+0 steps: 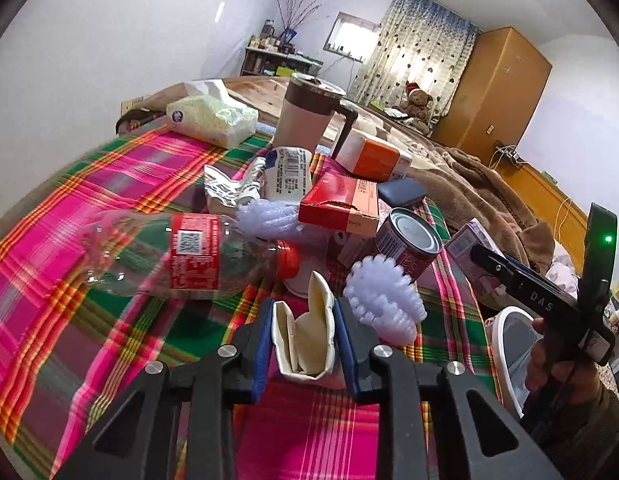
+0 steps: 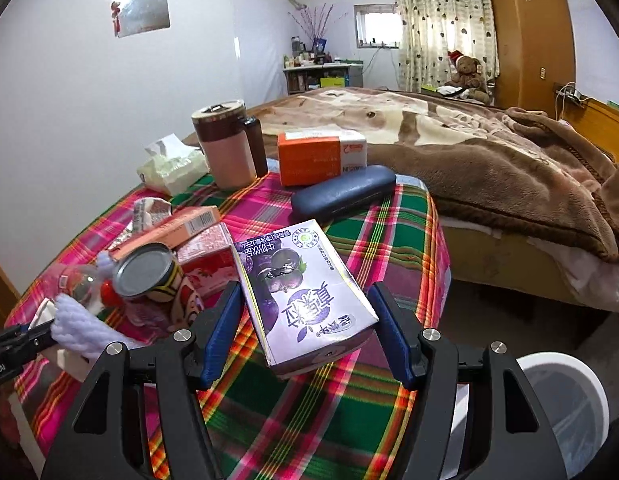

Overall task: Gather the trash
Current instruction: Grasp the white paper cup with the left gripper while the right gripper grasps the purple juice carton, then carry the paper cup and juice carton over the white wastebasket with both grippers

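Left wrist view: two foam nets (image 1: 383, 300), one can (image 1: 409, 242), one bottle (image 1: 181, 252).

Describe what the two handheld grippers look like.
Both the left gripper and right gripper share black angular frames, silver round bolts, and blue ridged finger pads. One body carries white lettering and a green light. The hand gripping it looks bare.

Plaid tablecloth (image 2: 381, 240) covers table. Far end: tissue pack (image 2: 171, 168), pink lidded mug (image 2: 225, 144) upright, orange-white box (image 2: 321, 156), dark blue glasses case (image 2: 343, 194) just in front of box. Brown blanket (image 2: 489, 160) on bed behind. Teddy bear (image 2: 467, 72) near curtain (image 2: 441, 24), possibly on bed. Wooden wardrobe (image 2: 525, 32) at right.
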{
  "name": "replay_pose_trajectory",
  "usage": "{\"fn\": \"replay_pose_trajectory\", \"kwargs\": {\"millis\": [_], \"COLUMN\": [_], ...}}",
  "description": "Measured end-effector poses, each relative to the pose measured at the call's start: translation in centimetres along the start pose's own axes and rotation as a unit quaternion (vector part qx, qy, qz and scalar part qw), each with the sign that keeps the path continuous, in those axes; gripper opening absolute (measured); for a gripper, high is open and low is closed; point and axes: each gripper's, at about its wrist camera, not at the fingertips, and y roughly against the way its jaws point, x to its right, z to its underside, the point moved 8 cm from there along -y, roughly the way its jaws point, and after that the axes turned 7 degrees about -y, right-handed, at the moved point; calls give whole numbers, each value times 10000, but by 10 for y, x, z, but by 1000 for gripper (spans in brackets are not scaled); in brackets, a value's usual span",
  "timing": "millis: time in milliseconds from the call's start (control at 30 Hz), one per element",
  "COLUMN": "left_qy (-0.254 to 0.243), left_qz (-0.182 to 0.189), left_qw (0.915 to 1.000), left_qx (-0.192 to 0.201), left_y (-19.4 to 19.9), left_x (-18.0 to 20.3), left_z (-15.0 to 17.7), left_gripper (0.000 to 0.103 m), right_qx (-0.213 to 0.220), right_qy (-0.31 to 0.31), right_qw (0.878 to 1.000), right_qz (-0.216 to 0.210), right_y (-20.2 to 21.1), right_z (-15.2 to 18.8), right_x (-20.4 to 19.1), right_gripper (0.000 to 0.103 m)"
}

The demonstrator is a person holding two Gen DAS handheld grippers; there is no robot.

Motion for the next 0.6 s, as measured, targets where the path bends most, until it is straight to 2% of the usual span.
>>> {"fn": "replay_pose_trajectory", "kwargs": {"millis": [400, 600], "left_qy": [-373, -829], "left_qz": [-31, 239], "left_qw": [9978, 9931], "left_qx": [545, 799], "left_y": [49, 70], "left_x": [15, 51], "left_z": [-16, -42], "left_gripper": [29, 29], "right_qx": [366, 516], "right_qy": [-125, -419], "right_qw": [9992, 9978], "right_qz": [-46, 57], "right_y": [39, 61], "right_z": [-5, -5], "right_x": [-1, 18], "right_gripper": [65, 65]}}
